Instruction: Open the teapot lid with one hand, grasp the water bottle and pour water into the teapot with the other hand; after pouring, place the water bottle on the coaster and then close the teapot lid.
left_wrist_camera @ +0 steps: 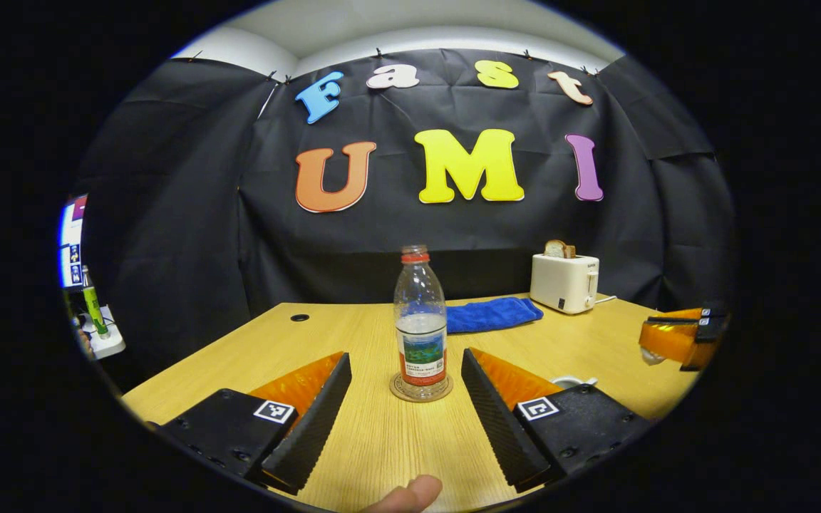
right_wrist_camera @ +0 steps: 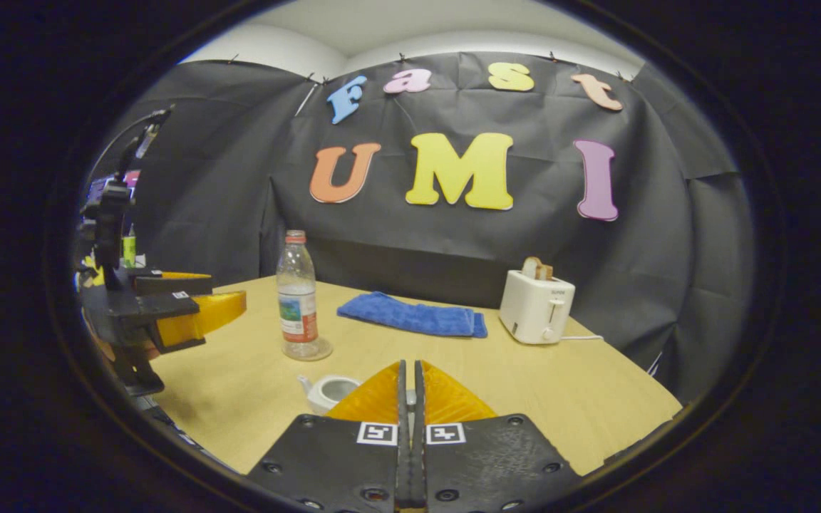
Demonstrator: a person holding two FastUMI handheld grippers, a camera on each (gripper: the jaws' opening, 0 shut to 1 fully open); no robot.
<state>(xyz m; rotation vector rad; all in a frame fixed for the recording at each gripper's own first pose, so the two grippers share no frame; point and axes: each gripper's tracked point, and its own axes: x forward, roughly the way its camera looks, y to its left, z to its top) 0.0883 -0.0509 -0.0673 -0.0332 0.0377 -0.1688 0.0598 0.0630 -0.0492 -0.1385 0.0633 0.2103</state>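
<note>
A clear water bottle (left_wrist_camera: 420, 324) with a red cap, about half full, stands upright on a round coaster (left_wrist_camera: 421, 390) in the middle of the table. My left gripper (left_wrist_camera: 405, 358) is open, one finger on either side of the bottle and short of it, touching nothing. The bottle (right_wrist_camera: 297, 296) and the left gripper (right_wrist_camera: 193, 313) also appear in the right gripper view. The white teapot (right_wrist_camera: 330, 390) sits with its top uncovered just left of my right gripper (right_wrist_camera: 409, 367). That gripper (left_wrist_camera: 674, 340) hovers shut above the table, a small pale piece, seemingly the lid (left_wrist_camera: 651, 356), at its tips.
A folded blue towel (left_wrist_camera: 490, 314) lies behind the bottle, and a white toaster (left_wrist_camera: 564, 282) with bread in it stands at the back right. The table (left_wrist_camera: 353, 335) has a cable hole (left_wrist_camera: 299, 317) at the back left. A fingertip (left_wrist_camera: 410, 493) shows at the near edge.
</note>
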